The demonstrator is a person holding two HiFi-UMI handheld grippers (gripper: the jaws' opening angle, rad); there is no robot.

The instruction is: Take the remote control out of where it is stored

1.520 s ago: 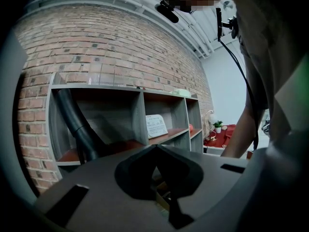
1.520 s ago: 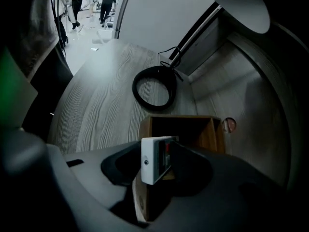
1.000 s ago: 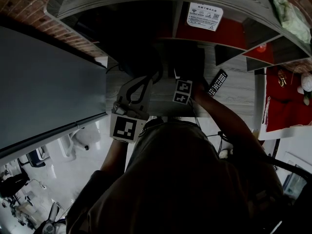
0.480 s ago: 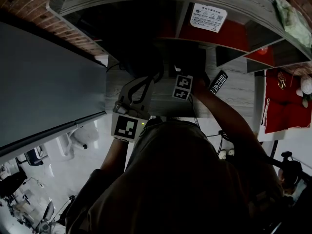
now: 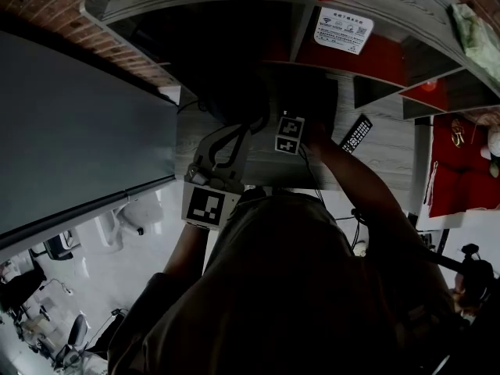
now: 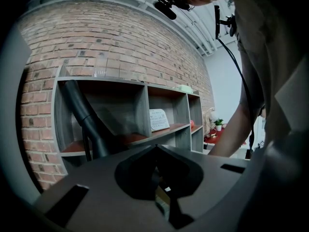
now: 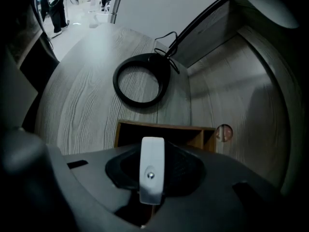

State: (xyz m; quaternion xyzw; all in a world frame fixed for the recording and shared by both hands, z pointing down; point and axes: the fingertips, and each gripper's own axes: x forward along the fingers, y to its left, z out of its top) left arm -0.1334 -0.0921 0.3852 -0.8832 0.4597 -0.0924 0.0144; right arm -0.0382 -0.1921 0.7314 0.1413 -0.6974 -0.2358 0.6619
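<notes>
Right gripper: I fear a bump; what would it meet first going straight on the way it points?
Probably the open wooden compartment just beyond the white remote in its jaws; the black ring lies farther on. Depth is unclear.

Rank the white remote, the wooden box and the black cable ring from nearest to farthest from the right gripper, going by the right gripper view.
1. white remote: gripped between the jaws.
2. wooden box: just ahead, on the desk.
3. black cable ring: farther out, mid-desk.
</notes>
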